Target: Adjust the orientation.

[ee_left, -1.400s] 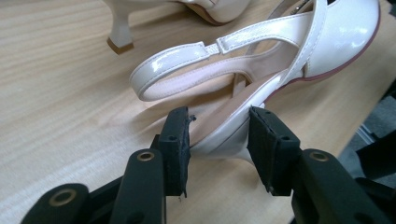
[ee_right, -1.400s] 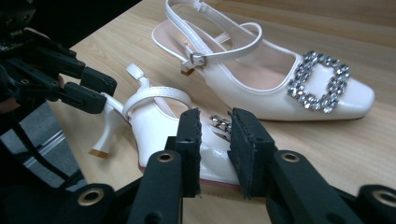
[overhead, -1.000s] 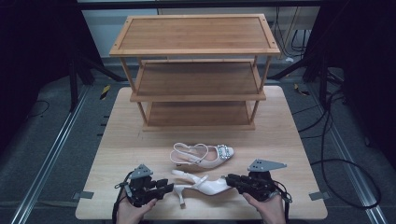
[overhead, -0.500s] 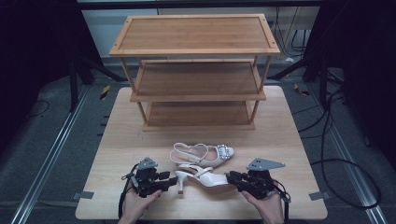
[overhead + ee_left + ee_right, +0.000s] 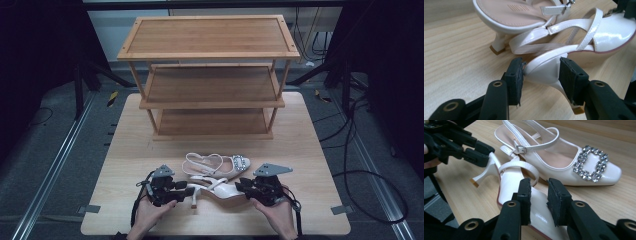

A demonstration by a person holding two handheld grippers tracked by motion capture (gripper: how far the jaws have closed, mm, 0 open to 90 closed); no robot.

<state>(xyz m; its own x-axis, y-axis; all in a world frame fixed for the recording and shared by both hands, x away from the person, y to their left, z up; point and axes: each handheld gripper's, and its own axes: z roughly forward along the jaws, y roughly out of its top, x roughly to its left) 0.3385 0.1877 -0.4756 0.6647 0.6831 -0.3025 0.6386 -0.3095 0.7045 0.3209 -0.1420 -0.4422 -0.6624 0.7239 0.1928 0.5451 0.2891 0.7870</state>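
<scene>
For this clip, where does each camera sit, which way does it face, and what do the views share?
High view: above the person's side, looking forward and down at the table, shoe rack; both hands in view.
Left gripper view: on the left claw, facing the near shoe at its heel; its jaws flank it.
Right gripper view: on the right claw, over that shoe's front, facing the buckled shoe.
Shared: both shoes.

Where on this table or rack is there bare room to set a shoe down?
All three shelves of the wooden rack are bare, as are the light wooden table's left and right margins and the strip before the rack. The near middle is crowded: two white heeled sandals and, left gripper, right gripper.
</scene>
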